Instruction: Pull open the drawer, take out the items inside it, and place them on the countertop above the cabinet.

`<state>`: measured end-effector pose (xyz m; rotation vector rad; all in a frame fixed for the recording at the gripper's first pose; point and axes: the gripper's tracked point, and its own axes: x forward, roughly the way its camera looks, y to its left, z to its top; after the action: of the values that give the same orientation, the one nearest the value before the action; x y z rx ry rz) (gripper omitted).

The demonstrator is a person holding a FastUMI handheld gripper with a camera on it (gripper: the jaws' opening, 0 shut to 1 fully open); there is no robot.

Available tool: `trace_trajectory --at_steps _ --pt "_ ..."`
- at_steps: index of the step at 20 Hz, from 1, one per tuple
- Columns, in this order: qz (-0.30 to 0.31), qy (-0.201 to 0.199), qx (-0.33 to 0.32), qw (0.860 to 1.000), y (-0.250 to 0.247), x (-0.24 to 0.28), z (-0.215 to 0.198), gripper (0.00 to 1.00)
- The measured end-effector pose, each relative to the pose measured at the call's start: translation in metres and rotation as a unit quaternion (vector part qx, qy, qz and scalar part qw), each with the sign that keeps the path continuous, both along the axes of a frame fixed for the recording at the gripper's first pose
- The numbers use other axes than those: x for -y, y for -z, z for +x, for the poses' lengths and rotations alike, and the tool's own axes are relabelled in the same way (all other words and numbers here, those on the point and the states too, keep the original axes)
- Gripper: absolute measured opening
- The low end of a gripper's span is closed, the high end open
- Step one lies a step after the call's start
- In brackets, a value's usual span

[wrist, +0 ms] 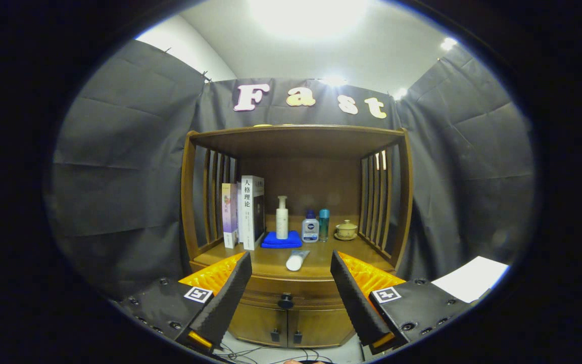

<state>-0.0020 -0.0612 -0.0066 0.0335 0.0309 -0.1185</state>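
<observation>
Tongs [288,283] gape before closed drawer [286,289] (contents hidden).

A white book [251,210] standing on the cabinet's countertop [271,263] carries the spine title "人格理论" in black characters. Print on the purple book [229,215] beside it is too small to read. Each finger of the gripper [289,258], spread wide with the drawer knob [286,301] between them, bears a black-and-white square marker [198,294] with no legible text.
</observation>
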Motion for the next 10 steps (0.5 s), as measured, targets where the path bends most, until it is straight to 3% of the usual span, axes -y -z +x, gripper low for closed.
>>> trace_trajectory --at_steps 10 --pt "0.031 0.010 -0.019 0.999 0.020 0.005 0.009 0.99"
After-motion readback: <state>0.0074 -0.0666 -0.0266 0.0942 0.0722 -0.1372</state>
